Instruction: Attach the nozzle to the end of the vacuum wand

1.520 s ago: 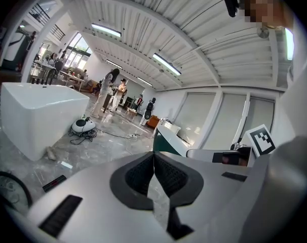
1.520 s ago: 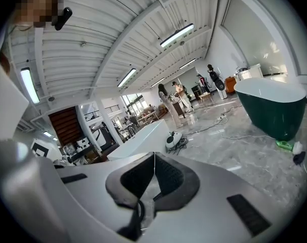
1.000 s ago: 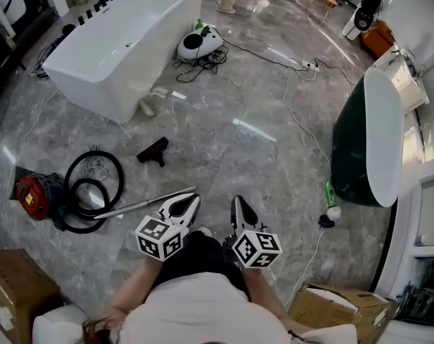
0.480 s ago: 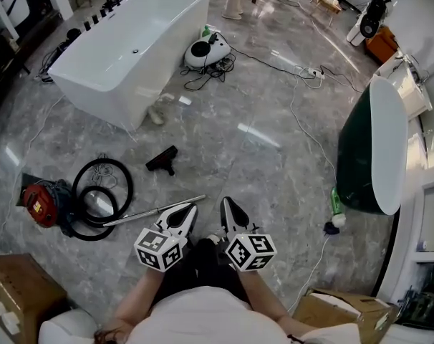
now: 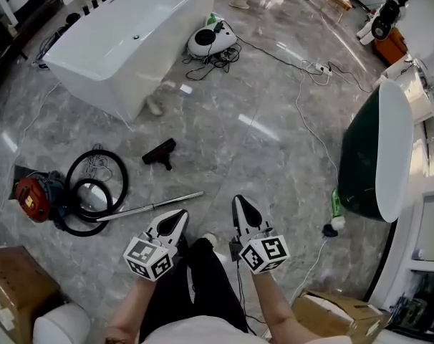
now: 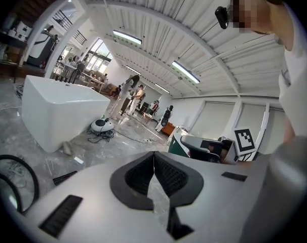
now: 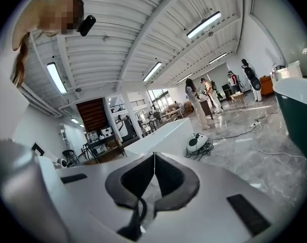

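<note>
A small black nozzle [image 5: 158, 153] lies on the grey marble floor, apart from the silver vacuum wand [image 5: 149, 207], which rests flat and runs back to a coiled black hose [image 5: 95, 188] and a red vacuum body [image 5: 32, 198]. My left gripper [image 5: 180, 215] is shut and empty, its tip just short of the wand's free end. My right gripper [image 5: 238, 201] is also shut and empty, to the right of that end. In the left gripper view, the nozzle [image 6: 65, 177] shows low at the left, beyond the closed left gripper [image 6: 154, 153]. The right gripper [image 7: 154, 155] shows its jaws together.
A white bathtub [image 5: 124, 34] stands at the back left, with a white canister machine [image 5: 211, 40] and tangled cables beside it. A dark green tub [image 5: 371, 156] is at the right, with a green bottle [image 5: 333, 206] at its foot. Cardboard boxes [image 5: 16, 292] [image 5: 331, 310] flank the person.
Both grippers stay shut and have shifted a little with the person's step. The nozzle, wand and hose lie where they were on the floor.
</note>
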Demonstrator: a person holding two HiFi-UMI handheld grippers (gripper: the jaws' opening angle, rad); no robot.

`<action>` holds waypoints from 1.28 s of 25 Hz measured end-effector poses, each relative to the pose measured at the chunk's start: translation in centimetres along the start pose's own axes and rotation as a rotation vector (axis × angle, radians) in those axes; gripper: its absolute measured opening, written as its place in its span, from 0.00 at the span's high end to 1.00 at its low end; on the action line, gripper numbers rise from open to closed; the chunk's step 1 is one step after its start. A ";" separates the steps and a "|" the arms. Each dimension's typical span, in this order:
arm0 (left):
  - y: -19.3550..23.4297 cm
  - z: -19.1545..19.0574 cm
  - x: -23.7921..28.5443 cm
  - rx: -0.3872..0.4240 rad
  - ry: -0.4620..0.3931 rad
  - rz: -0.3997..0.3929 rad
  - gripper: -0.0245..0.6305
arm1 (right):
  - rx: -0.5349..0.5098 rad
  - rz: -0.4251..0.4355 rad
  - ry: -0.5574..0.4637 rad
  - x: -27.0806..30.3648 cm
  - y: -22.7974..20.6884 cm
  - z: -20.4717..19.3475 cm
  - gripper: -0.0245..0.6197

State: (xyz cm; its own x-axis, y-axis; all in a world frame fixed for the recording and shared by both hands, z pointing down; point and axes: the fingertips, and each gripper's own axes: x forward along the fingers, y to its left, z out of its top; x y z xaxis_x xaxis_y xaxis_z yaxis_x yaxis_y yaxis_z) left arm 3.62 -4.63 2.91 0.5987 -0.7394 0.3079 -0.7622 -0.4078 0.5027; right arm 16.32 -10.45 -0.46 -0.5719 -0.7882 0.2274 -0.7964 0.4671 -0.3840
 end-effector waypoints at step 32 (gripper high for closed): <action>16.3 -15.2 11.4 0.006 0.028 0.032 0.95 | 0.043 0.013 0.011 12.1 -12.5 -18.5 0.94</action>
State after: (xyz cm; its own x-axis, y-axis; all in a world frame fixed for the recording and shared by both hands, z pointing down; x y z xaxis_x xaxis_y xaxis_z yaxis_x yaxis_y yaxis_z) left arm 1.72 -11.58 26.87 0.5803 -0.7370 0.3466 -0.7826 -0.3869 0.4877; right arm 15.68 -18.44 23.66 -0.5846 -0.7774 0.2321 -0.7798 0.4595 -0.4253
